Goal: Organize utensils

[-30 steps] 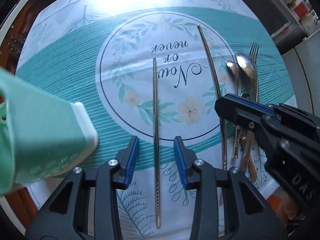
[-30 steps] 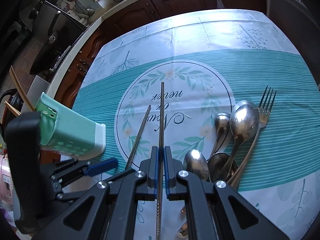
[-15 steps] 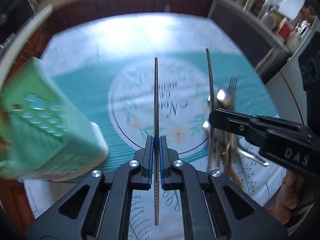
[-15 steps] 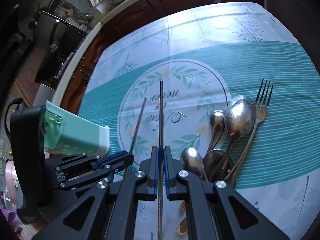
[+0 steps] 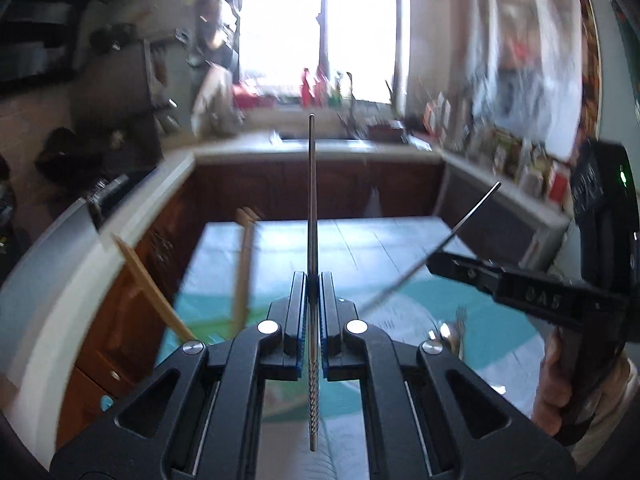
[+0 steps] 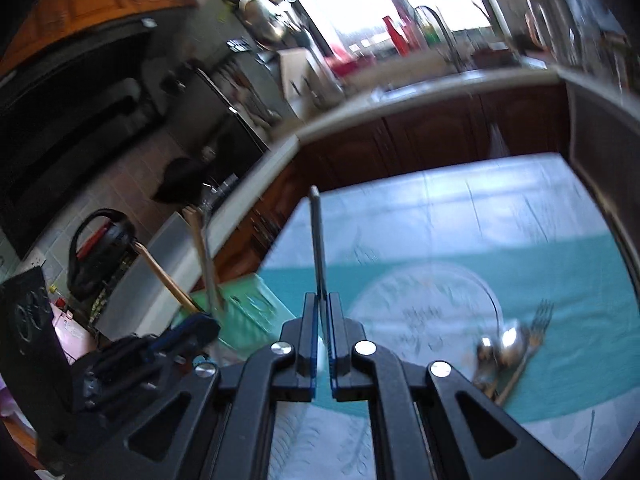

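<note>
While both grippers clamp 1 thin, stiff, slippery steel chopstick (image 5: 311,216) each, you hold yours near its ridged end, above the green holder (image 6: 248,304).

bg: bright window (image 5: 320,20) | dark wood cabinets (image 5: 312,196) | kettle (image 6: 100,248) – left, on counter
</note>
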The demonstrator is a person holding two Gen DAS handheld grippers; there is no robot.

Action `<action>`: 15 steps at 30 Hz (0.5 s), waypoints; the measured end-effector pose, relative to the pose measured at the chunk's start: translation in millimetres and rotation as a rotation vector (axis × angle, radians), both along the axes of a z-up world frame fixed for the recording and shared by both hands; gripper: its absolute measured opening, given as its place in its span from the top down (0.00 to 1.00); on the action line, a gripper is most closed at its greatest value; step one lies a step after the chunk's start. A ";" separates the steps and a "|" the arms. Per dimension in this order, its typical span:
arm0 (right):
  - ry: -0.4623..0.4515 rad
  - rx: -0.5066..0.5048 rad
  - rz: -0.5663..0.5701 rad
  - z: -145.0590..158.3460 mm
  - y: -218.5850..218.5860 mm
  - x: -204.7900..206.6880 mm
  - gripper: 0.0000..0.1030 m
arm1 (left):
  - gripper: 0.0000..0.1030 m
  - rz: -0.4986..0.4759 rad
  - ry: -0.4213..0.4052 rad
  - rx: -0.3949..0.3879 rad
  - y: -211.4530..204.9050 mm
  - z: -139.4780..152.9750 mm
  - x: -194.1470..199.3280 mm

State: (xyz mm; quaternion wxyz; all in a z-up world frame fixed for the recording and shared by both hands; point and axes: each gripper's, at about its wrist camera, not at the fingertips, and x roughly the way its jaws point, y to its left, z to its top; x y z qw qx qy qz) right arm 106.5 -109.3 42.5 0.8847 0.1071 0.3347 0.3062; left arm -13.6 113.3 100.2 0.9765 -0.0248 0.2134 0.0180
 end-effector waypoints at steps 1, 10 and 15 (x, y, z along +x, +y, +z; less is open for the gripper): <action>-0.023 0.004 0.005 8.3 5.3 -1.0 0.97 | 0.97 0.012 -0.018 0.001 8.7 12.9 -4.5; -0.166 -0.012 0.076 59.6 52.8 -18.5 1.00 | 0.97 0.133 -0.181 -0.043 82.3 41.7 6.0; -0.189 -0.027 0.113 62.4 74.6 -23.4 1.00 | 0.97 0.151 -0.268 -0.019 93.3 20.0 28.3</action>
